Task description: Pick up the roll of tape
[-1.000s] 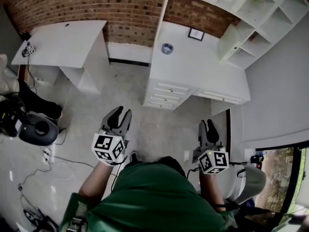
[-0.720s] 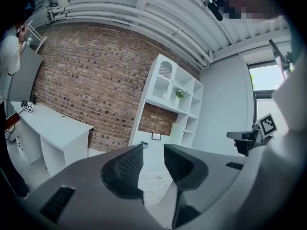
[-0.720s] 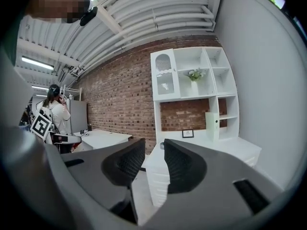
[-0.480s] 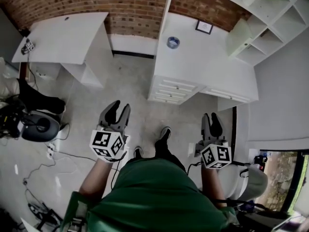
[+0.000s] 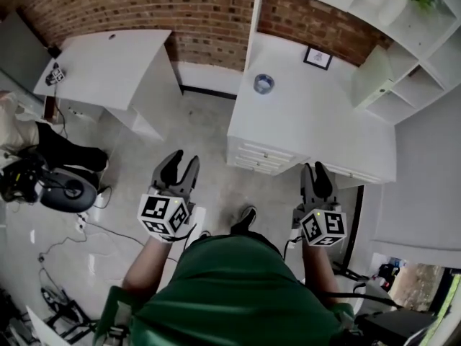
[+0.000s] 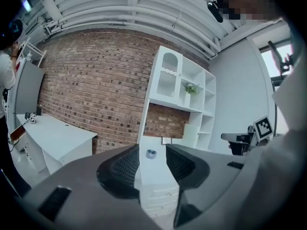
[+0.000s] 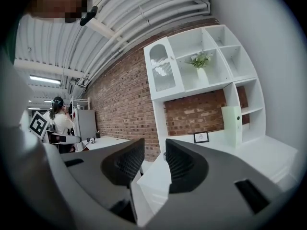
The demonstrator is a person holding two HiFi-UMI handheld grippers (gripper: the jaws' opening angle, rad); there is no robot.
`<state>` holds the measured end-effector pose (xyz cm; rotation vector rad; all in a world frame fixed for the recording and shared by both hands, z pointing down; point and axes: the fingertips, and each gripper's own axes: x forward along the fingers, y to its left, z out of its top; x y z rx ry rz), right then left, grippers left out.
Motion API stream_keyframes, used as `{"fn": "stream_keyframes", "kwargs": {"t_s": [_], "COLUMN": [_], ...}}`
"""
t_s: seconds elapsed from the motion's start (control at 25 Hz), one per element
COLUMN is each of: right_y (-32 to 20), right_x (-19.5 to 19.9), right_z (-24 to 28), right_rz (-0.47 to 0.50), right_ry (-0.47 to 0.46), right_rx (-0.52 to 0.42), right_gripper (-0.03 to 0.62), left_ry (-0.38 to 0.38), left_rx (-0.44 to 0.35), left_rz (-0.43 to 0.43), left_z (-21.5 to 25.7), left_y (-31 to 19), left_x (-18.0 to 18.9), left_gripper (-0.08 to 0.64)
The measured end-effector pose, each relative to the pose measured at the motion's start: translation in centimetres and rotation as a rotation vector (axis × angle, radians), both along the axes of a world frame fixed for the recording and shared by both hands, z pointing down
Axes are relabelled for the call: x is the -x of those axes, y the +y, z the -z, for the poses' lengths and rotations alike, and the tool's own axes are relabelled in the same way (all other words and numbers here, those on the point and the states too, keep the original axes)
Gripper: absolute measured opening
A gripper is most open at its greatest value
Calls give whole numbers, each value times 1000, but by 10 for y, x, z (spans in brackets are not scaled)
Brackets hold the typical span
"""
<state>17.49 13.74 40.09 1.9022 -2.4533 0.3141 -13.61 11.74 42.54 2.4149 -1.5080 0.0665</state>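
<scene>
The left gripper (image 5: 180, 169) is held out level over the floor (image 5: 209, 135), its fingers (image 6: 122, 169) apart and empty. The right gripper (image 5: 316, 176) is level too, well apart from the left one. Its fingers (image 7: 128, 163) have just been opening and stand wide, with nothing between them.

The tape (image 5: 263, 83), a small bluish roll, lies flat on the white bench (image 5: 310, 114), well ahead of both pairs of fingers. It is near the bench's back left corner, close to the brick wall (image 5: 180, 13). In the left gripper view the tape shows far off, in the gap between the fingers. From the right fingers it lies ahead and to the left. Neither gripper touches it.

The drawers (image 5: 259, 157) in the bench's front face the fingers, between them and the tape. The right fingertips are near the bench's front edge. A small frame (image 5: 318, 58) stands at the back of the bench, ahead of the right fingers and right of the tape. Shelves (image 5: 403, 56) rise beyond, to the right. A second bench (image 5: 108, 67) stands ahead and left of the left fingers.
</scene>
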Motion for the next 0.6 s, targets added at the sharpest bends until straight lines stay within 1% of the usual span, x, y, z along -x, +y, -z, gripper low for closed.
{"fn": "stream_keyframes", "kwargs": {"t_s": [0.12,0.32,0.44,0.6], "right_y": [-28,-63,-83,-107], "right_x": [-20,-49,-62,-62], "right_z": [-1,-11,-20,-28], "right_rz": [28,71,91,115], "right_ry": [-14,-19,-18,-13], "right_rx": [2,16,35,58], "right_gripper": [144,144,144,144], "left_ry": [-14,-30,-34,-38], "left_rx": [5,17,27,60], "left_rz": [0,24,44,57], "left_z": [4,4,1,-8], "left_y": [-18,-43,-55,-71], "left_x": [-31,-65,-76,-74], "left_gripper": [170,170,170,170]}}
